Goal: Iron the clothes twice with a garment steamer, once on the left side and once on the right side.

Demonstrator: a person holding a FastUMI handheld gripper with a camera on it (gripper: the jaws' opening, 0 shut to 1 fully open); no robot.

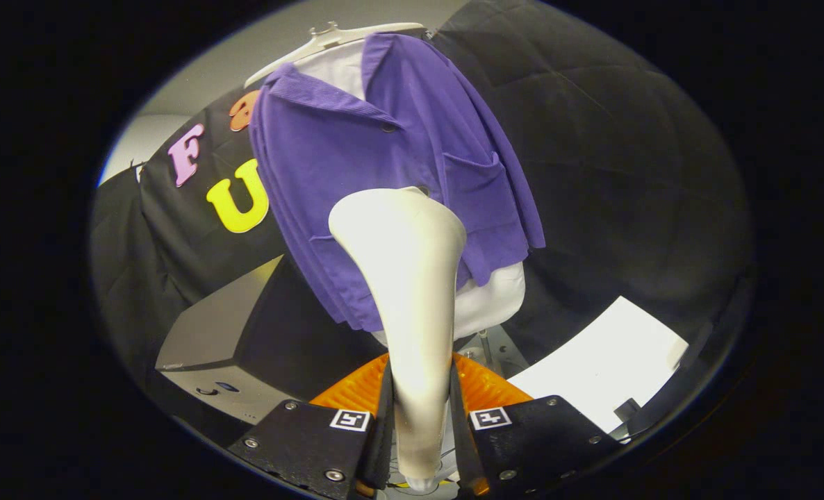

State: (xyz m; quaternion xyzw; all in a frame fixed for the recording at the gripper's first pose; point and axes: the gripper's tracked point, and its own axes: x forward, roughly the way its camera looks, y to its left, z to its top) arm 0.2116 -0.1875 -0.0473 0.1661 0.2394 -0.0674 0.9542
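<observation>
Hand-held gripper (420,410) clamping steamer (406,278) handle between both fingers. Steamer head hovering at lower front of purple shirt (356,160) hanging on hanger (328,38). Advice: keeping head flat, gliding slowly down one side.

The tool (419,423) shows as two blocky housings, one on each side, each studded with small round silver screws along its edges. Each housing carries a small square black-and-white marker near its inner corner. Ribbed plastic sits between and behind the housings.
</observation>
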